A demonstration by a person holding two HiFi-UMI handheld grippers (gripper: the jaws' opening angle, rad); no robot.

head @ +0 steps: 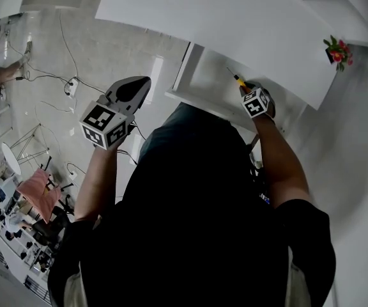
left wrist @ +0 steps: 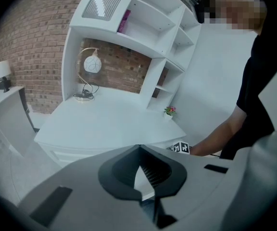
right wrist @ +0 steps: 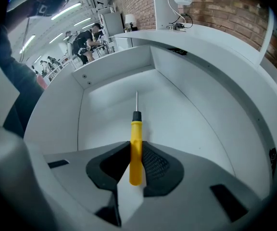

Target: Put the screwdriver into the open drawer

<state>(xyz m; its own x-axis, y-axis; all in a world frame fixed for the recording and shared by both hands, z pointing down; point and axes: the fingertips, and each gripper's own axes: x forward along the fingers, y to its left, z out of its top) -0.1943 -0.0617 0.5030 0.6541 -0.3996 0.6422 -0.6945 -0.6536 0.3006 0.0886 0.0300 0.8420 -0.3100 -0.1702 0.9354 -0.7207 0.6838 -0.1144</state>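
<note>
A: What do we have in the right tool [right wrist: 136, 147]?

B: We see the screwdriver [right wrist: 135, 129] pinched between its dark, ribbed pads. The handle is a slim yellow plastic cylinder with a black collar, and a thin bare metal shaft runs straight out ahead of the jaws.

A: And where does that put it?

B: Over the open drawer [right wrist: 186, 114]. It is a white box with smooth, matt walls and a flat floor, and the shaft points towards its back wall. We can't tell whether the tip touches the floor.

A: What about the left tool [left wrist: 139, 147]?

B: Its jaw tips meet with nothing between them, leaving only a thin sliver of a gap further back between the grooved pads. In the head view we see it raised well to the left of the drawer, its marker cube turned up.

A: What is around us?

B: The counter [left wrist: 105, 124] is a broad white slab with a smooth top and a curved front edge, and the drawer stands out from under it. At the back sits a lamp [left wrist: 91, 65] with a round pale globe in a looping metal arm. Behind it is a rough red brick wall [left wrist: 28, 42], with white boxy shelves [left wrist: 150, 30] above and to the right. A small flower pot [left wrist: 169, 111] with pink blooms stands near the far corner of the counter.
</note>
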